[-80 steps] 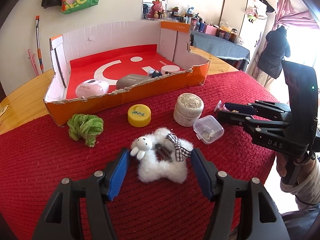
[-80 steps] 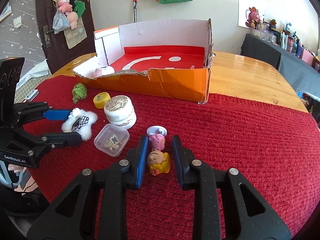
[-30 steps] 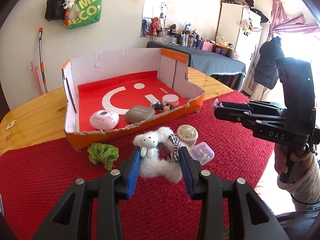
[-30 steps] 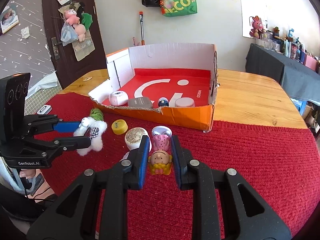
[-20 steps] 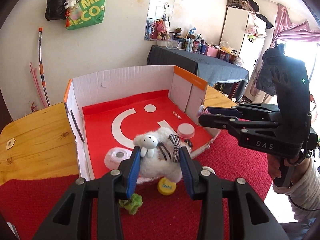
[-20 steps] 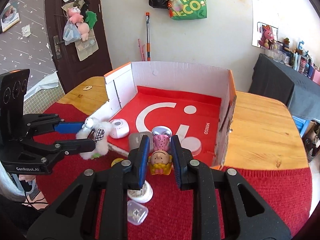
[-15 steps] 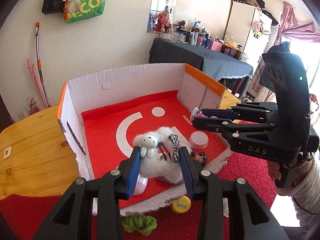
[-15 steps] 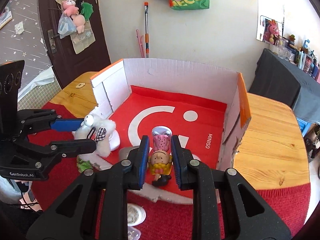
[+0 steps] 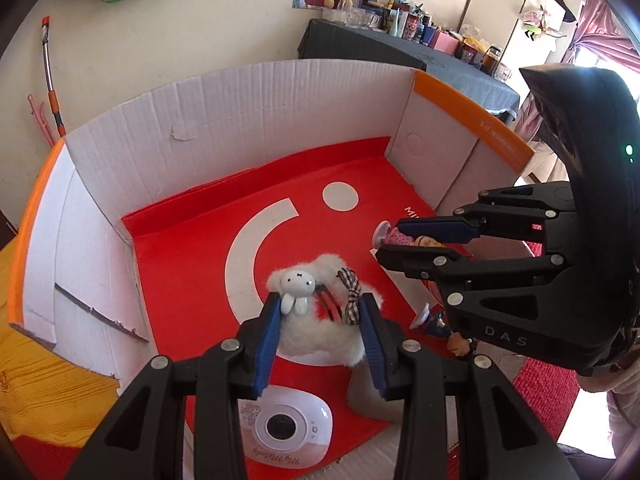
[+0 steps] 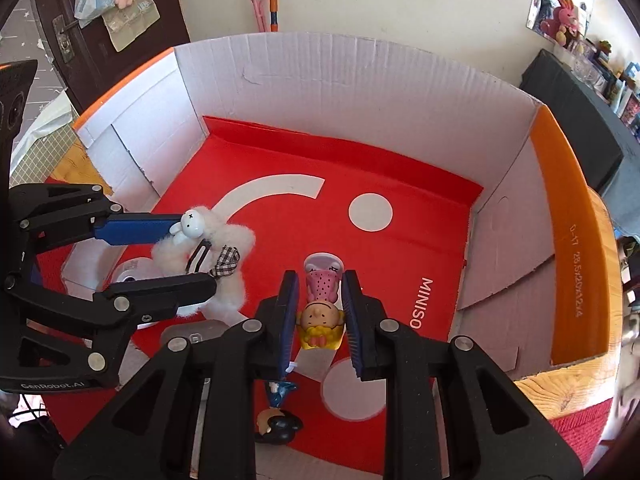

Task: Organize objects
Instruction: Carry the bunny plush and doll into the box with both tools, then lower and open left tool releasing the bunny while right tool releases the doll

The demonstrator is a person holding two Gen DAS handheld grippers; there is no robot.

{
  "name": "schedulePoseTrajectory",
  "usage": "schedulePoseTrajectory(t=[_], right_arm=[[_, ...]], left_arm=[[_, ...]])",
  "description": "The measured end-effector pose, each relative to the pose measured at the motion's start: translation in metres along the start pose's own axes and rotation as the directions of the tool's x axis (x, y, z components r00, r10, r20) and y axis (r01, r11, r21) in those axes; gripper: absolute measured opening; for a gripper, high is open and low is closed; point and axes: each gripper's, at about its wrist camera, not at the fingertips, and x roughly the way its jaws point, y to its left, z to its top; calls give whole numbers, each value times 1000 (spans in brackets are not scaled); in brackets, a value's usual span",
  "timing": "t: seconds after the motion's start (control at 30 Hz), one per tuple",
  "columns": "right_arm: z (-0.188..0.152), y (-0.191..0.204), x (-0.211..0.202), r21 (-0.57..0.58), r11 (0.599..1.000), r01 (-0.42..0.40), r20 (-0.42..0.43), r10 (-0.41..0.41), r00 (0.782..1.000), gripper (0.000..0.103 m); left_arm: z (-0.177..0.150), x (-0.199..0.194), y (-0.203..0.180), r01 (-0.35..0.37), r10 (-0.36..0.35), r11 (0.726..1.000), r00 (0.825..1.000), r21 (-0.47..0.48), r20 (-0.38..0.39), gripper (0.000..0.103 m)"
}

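Note:
My left gripper (image 9: 320, 316) is shut on a white fluffy bunny hair clip (image 9: 320, 320) with a checked bow and holds it above the red floor of the cardboard box (image 9: 248, 108). It also shows in the right wrist view (image 10: 208, 252). My right gripper (image 10: 318, 300) is shut on a small doll figurine (image 10: 322, 312) in a pink dress with yellow hair, held over the box floor (image 10: 400, 264). From the left wrist view the right gripper (image 9: 404, 246) hangs to the right of the bunny clip.
Inside the box lie a white and pink round device (image 9: 284, 432), a grey case (image 9: 368, 400), a small dark-haired figurine (image 10: 278, 420) and a white round lid (image 10: 352, 392). The box walls stand high at the back and sides. The wooden table (image 10: 560, 396) and red mat (image 9: 548, 384) lie outside.
Both grippers have lifted their objects from the red mat and carried them forward over the box's torn front wall, and now hang lower above its floor.

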Motion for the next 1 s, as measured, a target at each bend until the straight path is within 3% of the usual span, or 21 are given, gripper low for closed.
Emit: schedulePoseTrajectory(t=[0.27, 1.0], right_arm=[[1, -6, 10, 10, 1000, 6, -55, -6, 998, 21], [-2, -15, 9, -3, 1000, 16, -89, -17, 996, 21]], left_arm=[[1, 16, 7, 6, -8, 1000, 999, -24, -52, 40], [-1, 19, 9, 18, -20, 999, 997, -28, -81, 42]])
